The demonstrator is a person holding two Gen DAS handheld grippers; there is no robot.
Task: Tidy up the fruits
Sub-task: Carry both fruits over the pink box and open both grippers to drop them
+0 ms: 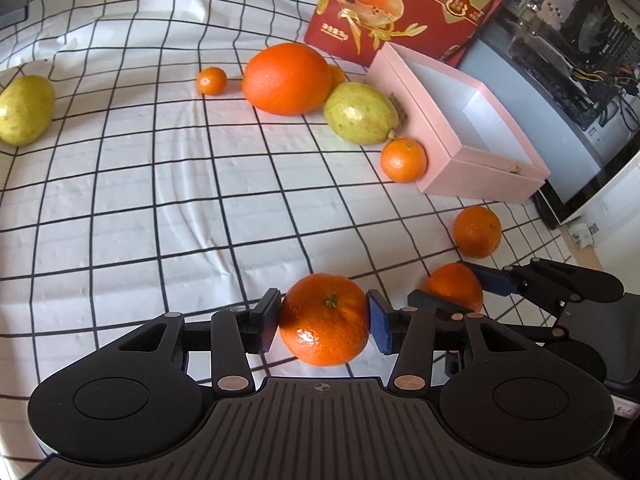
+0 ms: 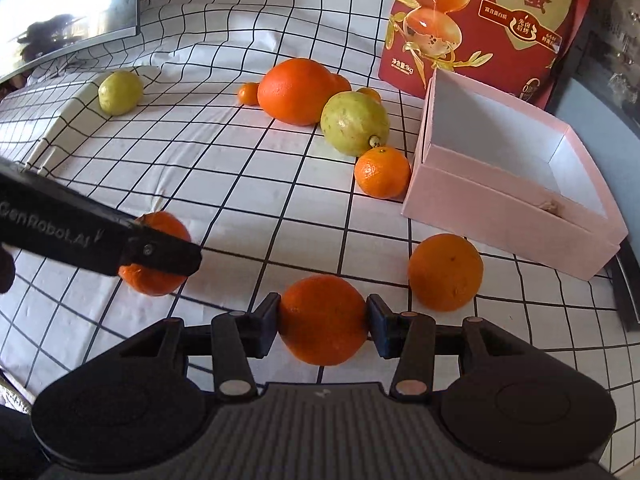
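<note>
**Two mandarins gripped beside the pink box**

The right gripper clamps a mandarin between its pads, above the checked cloth. At left the left gripper crosses in front of a second mandarin — its hold there is hidden. A loose orange lies near the pink box, whose inside is white. Another mandarin touches the box's near corner, just beside a guava. Behind them sits a big orange; a second guava lies well apart — far left.
</note>
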